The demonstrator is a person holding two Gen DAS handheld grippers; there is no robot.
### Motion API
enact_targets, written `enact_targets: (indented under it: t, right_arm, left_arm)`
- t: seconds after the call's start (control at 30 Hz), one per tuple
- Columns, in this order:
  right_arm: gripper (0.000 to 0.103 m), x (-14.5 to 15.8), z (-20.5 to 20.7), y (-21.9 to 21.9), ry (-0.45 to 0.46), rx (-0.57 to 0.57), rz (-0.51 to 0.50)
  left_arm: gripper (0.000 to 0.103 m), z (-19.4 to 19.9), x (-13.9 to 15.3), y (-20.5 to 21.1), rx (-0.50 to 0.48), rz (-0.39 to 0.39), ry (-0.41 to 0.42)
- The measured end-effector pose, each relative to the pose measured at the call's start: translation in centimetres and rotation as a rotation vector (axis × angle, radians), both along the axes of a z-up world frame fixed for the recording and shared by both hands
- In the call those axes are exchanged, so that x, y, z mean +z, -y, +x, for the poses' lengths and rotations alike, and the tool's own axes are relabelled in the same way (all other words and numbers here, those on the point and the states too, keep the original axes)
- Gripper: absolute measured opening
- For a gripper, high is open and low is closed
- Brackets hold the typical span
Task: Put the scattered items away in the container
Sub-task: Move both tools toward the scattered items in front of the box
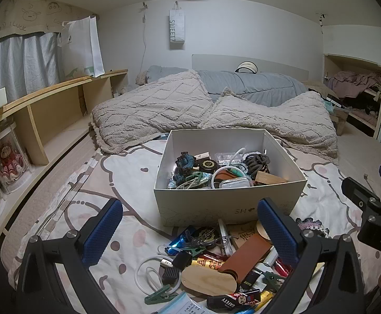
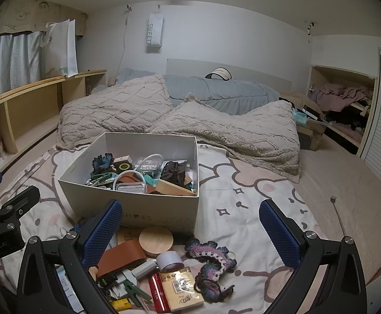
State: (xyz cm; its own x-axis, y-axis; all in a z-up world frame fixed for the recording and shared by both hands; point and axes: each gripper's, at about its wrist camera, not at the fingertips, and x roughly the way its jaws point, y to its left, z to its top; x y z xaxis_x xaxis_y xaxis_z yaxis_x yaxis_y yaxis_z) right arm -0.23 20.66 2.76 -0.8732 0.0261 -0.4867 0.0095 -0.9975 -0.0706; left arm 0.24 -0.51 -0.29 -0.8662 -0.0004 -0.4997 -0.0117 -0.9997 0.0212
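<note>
One box [image 1: 229, 204], part-filled — two grippers, left [image 1: 190, 230] and right [image 2: 190, 230], jaws apart, holding nothing.

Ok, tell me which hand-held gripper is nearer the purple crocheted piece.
Right. The right hand-held gripper hangs open almost over the purple crocheted piece; the left hand-held gripper, also open, is off to its left, over the clutter.

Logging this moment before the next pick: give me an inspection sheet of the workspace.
Surface: bed sheet with cartoon print.
Job's things: open white box, part filled; loose pile in front, with brown leather case, round wooden lid, crocheted piece, green clip.
Clutter: two fleece pillows, grey duvet.
Grippers: left gripper and right gripper both open, empty, above the pile.
Cables: white cable loop in the pile.
Surroundings: wooden shelf, hanging bag.
</note>
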Motion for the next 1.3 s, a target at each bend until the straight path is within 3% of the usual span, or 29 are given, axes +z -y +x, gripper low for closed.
enact_targets:
  t: [1.3]
  right_arm:
    - [0.103, -0.16, -0.22, -0.19, -0.002, -0.003, 0.007]
  left_arm:
    - [0.103, -0.07, 0.12, 0.09, 0.017, -0.001, -0.005]
